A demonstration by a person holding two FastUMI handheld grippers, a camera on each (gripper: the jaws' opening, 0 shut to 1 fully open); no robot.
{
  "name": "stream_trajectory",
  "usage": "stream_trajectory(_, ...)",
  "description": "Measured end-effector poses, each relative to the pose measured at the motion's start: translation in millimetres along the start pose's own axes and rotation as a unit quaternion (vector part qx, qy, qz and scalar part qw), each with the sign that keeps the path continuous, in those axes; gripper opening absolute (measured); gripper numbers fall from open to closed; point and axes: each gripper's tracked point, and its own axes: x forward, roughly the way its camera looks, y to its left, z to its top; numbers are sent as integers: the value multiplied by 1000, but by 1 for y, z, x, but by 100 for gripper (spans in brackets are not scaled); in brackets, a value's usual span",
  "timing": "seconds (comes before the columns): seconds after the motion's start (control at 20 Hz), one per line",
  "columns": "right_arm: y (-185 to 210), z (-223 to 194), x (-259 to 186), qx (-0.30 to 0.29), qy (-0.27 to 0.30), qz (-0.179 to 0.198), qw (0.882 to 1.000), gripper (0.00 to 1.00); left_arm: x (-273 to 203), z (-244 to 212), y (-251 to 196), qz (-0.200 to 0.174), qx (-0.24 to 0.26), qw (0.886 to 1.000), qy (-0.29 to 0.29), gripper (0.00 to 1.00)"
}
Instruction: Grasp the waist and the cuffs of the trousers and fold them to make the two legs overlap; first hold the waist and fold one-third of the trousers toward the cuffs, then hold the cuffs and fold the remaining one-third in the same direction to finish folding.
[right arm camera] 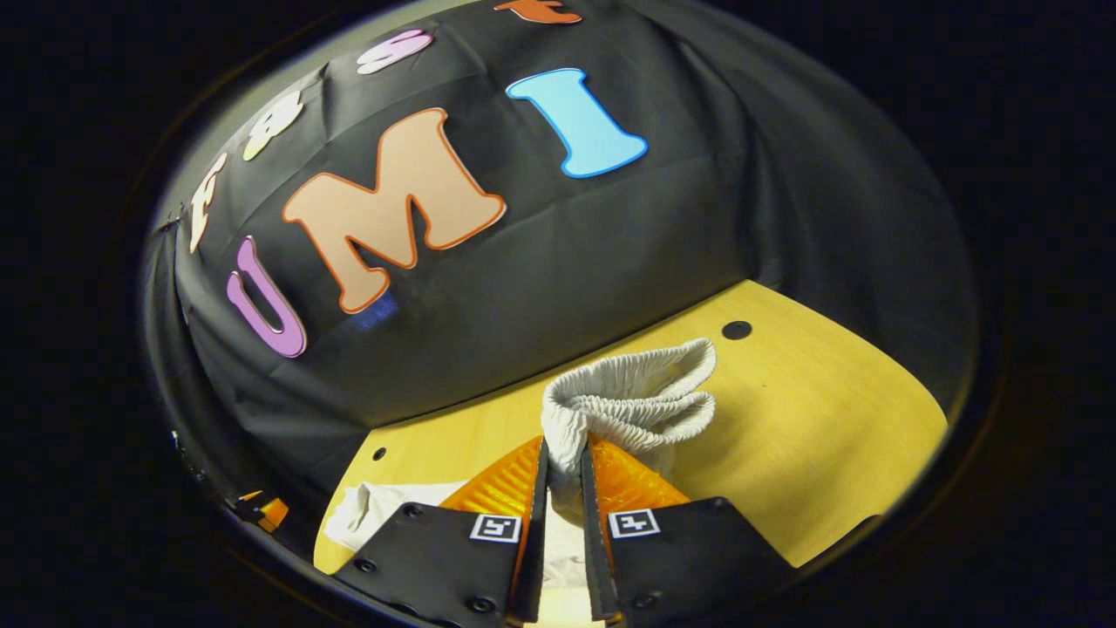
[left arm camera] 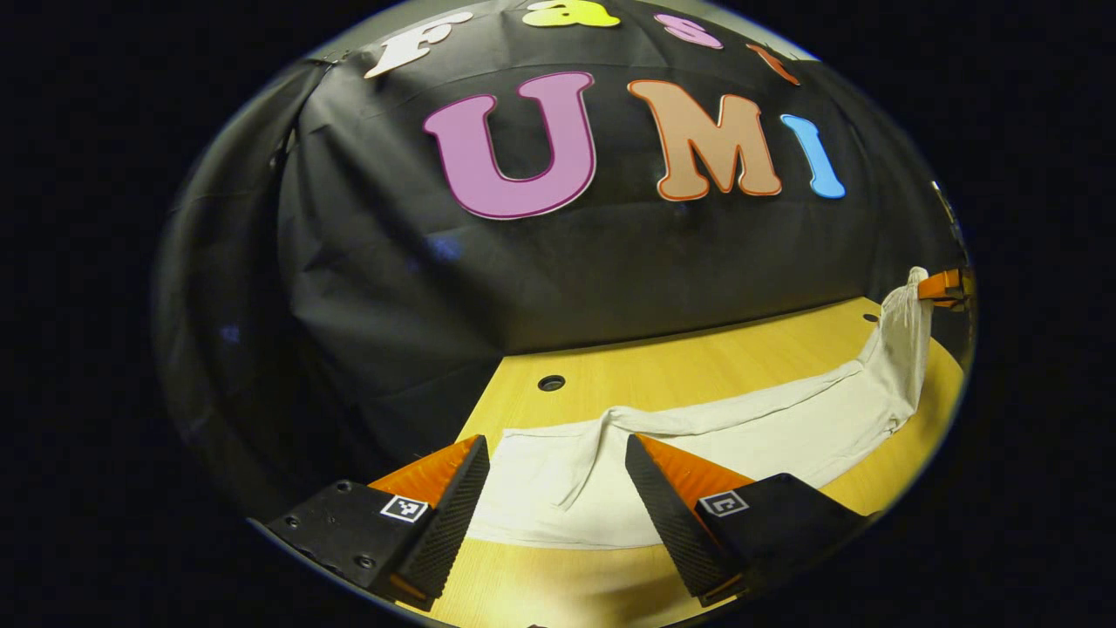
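right claw (right arm camera: pixel 562 475) pinching trousers' waist (right arm camera: pixel 632 397), left claw (left arm camera: pixel 556 475) wide above cuffs (left arm camera: pixel 558 480), table (left arm camera: pixel 697 371)

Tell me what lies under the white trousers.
The white trousers lie spread on the yellow wooden table, bare around them. Whatever lies beneath the cloth is covered. The right gripper pinches the waistband.

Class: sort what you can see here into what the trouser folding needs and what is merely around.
Needed:
trousers
waistband
cuffs
right gripper, shut on the waistband
left gripper, open over the cuffs

Merely around:
table
table holes
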Motion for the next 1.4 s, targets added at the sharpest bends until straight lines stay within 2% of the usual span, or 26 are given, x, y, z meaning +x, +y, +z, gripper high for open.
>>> stream_trajectory(0.2,46,-18,8,-8,9,31,999,22,-2,-8,18,7,-1,1000,6,96)
stream_trajectory(0.45,81,-65,24,-33,46,50,997,23,-4,-19,45,18,-3,1000,11,96)
stream_trajectory(0.75,93,-146,34,-98,117,51,987,23,-5,-42,74,26,-8,999,29,96)
stream_trajectory(0.9,92,-187,33,-125,157,49,978,23,3,-55,77,14,-20,999,39,96)
stream_trajectory(0.95,95,-194,28,-130,170,56,975,30,9,-66,80,9,-28,998,50,96)
stream_trajectory(1.05,106,-199,11,-145,147,65,976,99,22,-87,83,-3,-46,997,67,96)
stream_trajectory(1.15,103,-189,3,-147,137,52,978,91,34,-105,84,-13,-65,994,89,96)
stream_trajectory(1.25,100,-183,-1,-151,129,42,979,91,47,-123,83,-16,-83,990,109,96)
stream_trajectory(1.3,99,-180,-4,-153,124,37,980,97,54,-131,83,-16,-91,989,116,97)
stream_trajectory(1.4,93,-175,-9,-159,119,25,980,97,65,-145,82,-18,-110,985,134,97)
